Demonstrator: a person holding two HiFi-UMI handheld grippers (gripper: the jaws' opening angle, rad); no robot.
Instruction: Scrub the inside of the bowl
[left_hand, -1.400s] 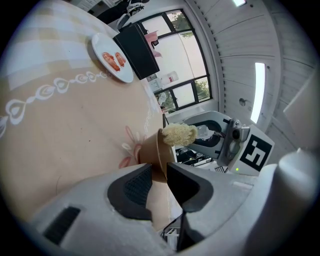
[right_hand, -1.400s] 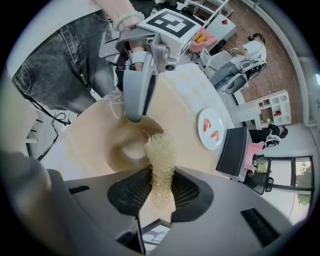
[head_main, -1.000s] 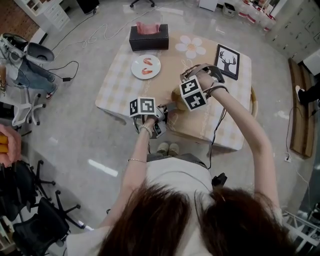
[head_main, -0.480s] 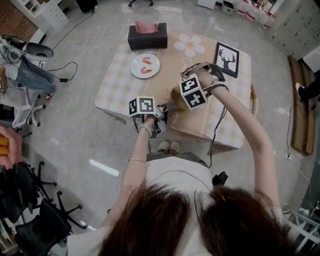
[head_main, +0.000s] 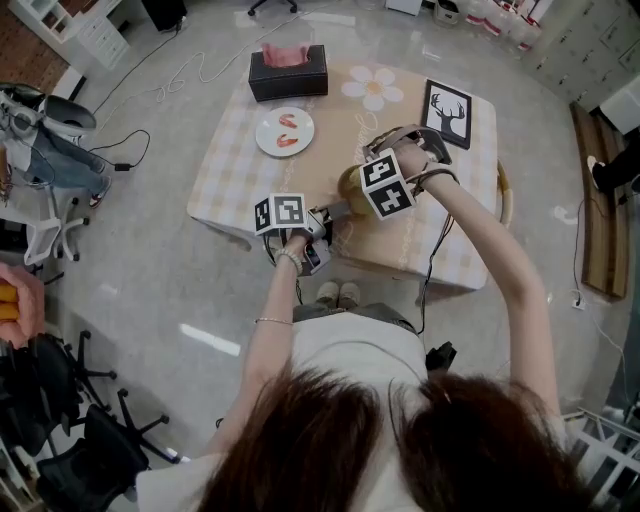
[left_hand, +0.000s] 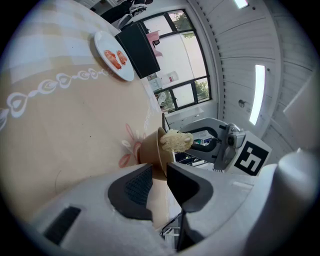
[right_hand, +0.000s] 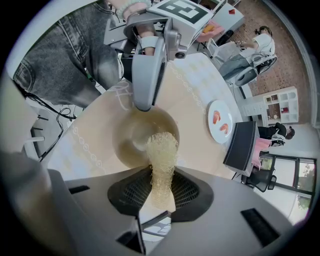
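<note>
My left gripper (left_hand: 159, 181) is clenched on the rim of the bowl (right_hand: 131, 134), which sits on the desk (head_main: 240, 160) near its front edge. My right gripper (right_hand: 161, 195) grasps a loofah scrubber (right_hand: 162, 150), whose end reaches inside the bowl.

floor: glossy pale grey stone-look floor (head_main: 150, 290), shiny enough that streaks of light bounce off it
table: rectangular table under a beige-and-white checked cloth (head_main: 222, 165), pretty much mid-room
chairs: black swivel office chairs (head_main: 70, 440) bunched up well off the table's near-left corner
storage: white drawer unit (head_main: 100, 30) way past the table's far-left corner, next to a red-brown brick wall (head_main: 25, 55)
bench: long brown wooden bench (head_main: 590, 230) running along off the table's right edge
windows: big black-framed windows (left_hand: 175, 60), bright daylight outside
ceiling: white panelled ceiling (left_hand: 235, 45) with long white strip lights (left_hand: 259, 92), switched on
</note>
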